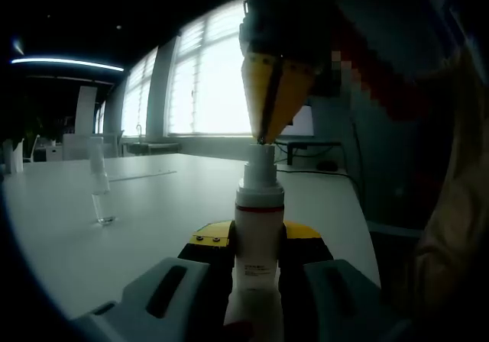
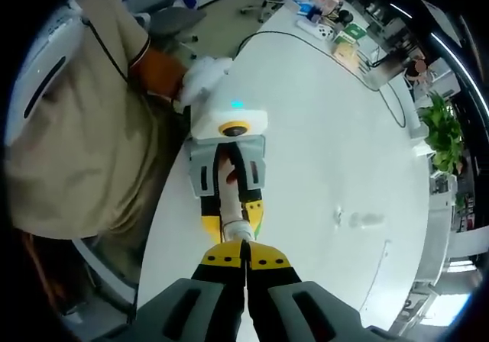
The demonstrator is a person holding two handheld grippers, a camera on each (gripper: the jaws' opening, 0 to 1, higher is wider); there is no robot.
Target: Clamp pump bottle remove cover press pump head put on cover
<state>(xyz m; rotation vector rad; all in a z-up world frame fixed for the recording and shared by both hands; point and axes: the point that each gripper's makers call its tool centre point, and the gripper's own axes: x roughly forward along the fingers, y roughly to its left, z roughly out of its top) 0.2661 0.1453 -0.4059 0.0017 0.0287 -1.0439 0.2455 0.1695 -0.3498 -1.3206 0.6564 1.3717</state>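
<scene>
Left gripper view: we held the bottle (image 1: 257, 243) upright between the left gripper (image 1: 256, 269) jaws, over the table (image 1: 153, 204). The right gripper (image 1: 263, 132), jaws closed together, touched the pump head (image 1: 260, 159) from above. We judged pressing underway; next the cover (image 1: 100, 189), standing well apart, needs fetching.

smooth plastic bottle (image 1: 257, 239), clear cover (image 1: 100, 193)

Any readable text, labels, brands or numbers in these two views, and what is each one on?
No text can be read.
Pump bottle: small dark print on its white body, too blurred to read.
Items at the far end of the table: too small to tell any lettering.
Left gripper and right gripper: no markings legible.
</scene>
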